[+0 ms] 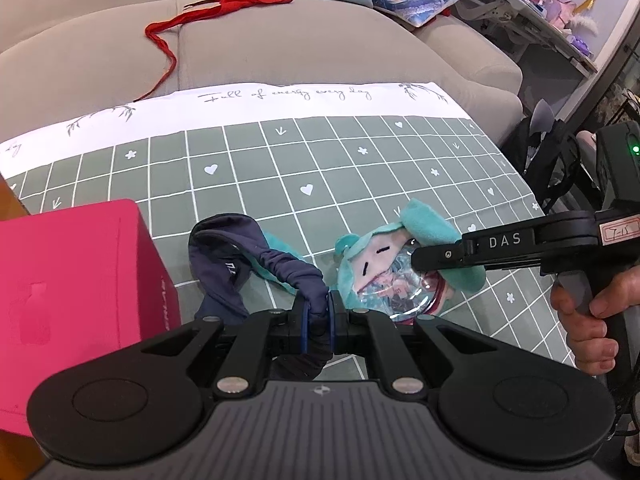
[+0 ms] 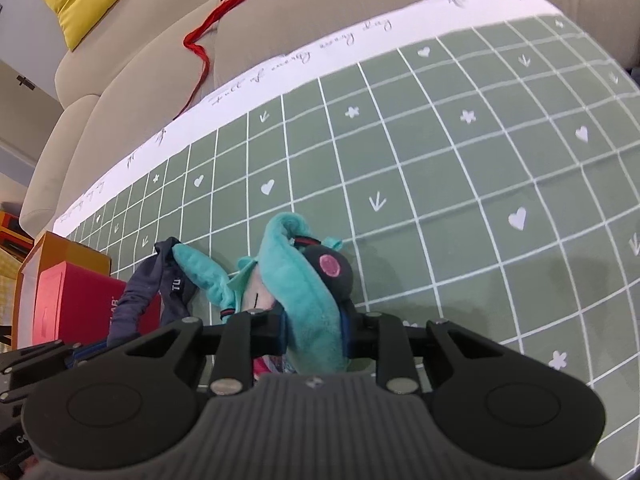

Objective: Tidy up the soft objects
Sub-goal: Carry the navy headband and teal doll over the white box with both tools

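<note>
The left gripper (image 1: 318, 314) is clamped nearly shut on a gathered fold of the navy fabric pouch (image 1: 228, 260), whose open loop sags toward the pink box (image 1: 76, 292) standing at the left edge of the green checked cloth (image 1: 248, 168). The right gripper (image 2: 314, 334) has its jaws closed in on a teal plush tail of the doll (image 2: 296, 276), the pads pressing on the plush from both sides. A hand (image 1: 588, 312) holds this gripper's handle at the right edge of the left wrist view. The doll lies near the cloth's front edge, just beside the pouch, one teal tail reaching into the pouch's opening. Past the cloth's white far edge a red ribbon (image 1: 208, 12) lies across the beige sofa (image 1: 300, 48)
</note>
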A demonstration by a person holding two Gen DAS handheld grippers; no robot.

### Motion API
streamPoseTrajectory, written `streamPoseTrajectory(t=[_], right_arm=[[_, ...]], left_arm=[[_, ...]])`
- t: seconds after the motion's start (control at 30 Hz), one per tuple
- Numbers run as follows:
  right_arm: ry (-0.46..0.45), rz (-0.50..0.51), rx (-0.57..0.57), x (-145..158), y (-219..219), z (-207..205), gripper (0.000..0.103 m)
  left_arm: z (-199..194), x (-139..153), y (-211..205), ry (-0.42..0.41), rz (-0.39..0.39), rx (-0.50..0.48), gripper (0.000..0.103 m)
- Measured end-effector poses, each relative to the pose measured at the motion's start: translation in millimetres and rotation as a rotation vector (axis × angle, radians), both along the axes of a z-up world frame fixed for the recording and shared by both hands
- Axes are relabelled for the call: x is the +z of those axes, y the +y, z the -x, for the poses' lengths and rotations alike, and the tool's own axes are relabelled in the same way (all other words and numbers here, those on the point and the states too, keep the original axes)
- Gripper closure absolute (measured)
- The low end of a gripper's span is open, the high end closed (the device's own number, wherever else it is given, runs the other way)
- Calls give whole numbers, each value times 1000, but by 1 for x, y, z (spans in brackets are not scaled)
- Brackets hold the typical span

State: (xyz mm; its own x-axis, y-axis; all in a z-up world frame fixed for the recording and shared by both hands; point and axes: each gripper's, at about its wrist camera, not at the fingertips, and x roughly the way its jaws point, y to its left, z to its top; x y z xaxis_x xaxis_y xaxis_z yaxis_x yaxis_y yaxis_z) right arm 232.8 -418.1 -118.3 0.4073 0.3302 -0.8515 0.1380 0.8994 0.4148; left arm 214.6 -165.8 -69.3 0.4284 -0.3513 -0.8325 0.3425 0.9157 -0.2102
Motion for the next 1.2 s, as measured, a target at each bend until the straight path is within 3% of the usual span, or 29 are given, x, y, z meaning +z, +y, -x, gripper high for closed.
streamPoseTrajectory(t=[0.2, 0.53, 1.0, 1.2], right_arm=[[-40, -10, -37, 18, 1, 9, 82], [-29, -34, -113, 42, 8, 27, 83], [-96, -3, -110, 110, 29, 30, 85], [-142, 11, -79, 155, 54, 27, 85]], left_arm=[[4, 19, -2, -21, 10, -44, 93], [3, 54, 3, -64, 41, -77, 93], [-5, 111, 25, -103, 74, -38, 93], [-7, 152, 40, -187, 53, -22, 93]])
